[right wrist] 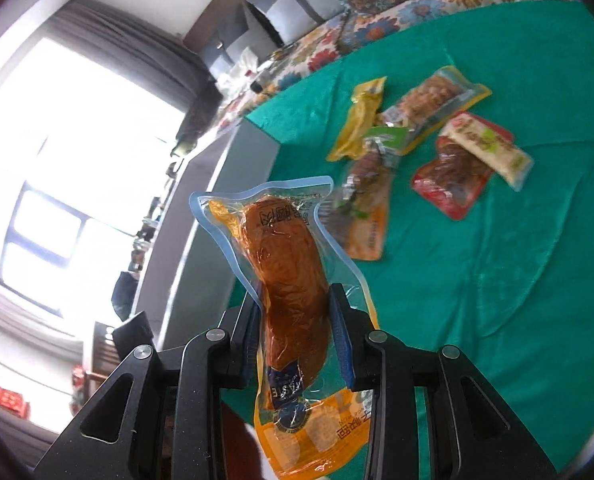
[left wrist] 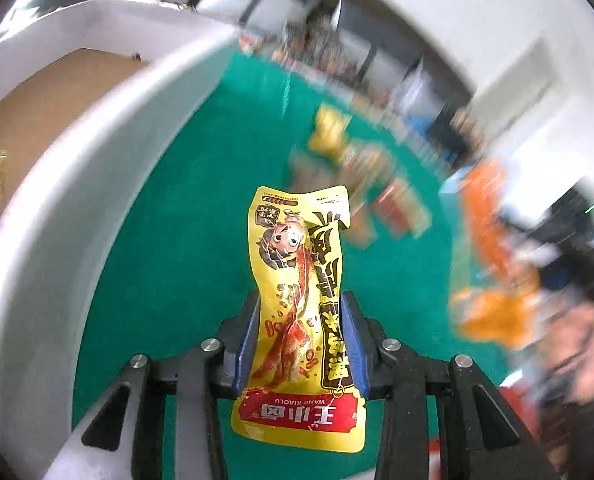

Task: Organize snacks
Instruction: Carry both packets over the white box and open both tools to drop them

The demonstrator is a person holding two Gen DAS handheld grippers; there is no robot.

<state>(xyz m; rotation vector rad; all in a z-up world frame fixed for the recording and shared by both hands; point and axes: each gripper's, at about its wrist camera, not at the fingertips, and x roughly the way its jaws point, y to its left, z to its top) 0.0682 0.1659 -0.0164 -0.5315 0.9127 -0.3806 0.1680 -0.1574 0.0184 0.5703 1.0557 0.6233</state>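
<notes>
My left gripper point(left wrist: 301, 304) is shut on a yellow snack packet point(left wrist: 297, 256) printed with a cartoon face and a red band; its blue pads point(left wrist: 249, 340) press both long sides, and the packet is lifted above the green cloth point(left wrist: 169, 220). In the right wrist view my right gripper point(right wrist: 295, 300) is shut on a clear, blue-edged pouch with an orange-brown sausage-shaped snack point(right wrist: 285, 248), also off the cloth point(right wrist: 497, 280). Blurred at the right of the left wrist view is an orange packet point(left wrist: 493, 240).
Several loose snack packets lie on the cloth ahead: a yellow one point(right wrist: 361, 120), a clear yellow-rimmed one point(right wrist: 429, 100), a red one point(right wrist: 449, 180), a white-green one point(right wrist: 493, 148). A flowered cover point(right wrist: 417, 8) lies beyond. A pale curved wall point(left wrist: 57, 220) borders the cloth on the left.
</notes>
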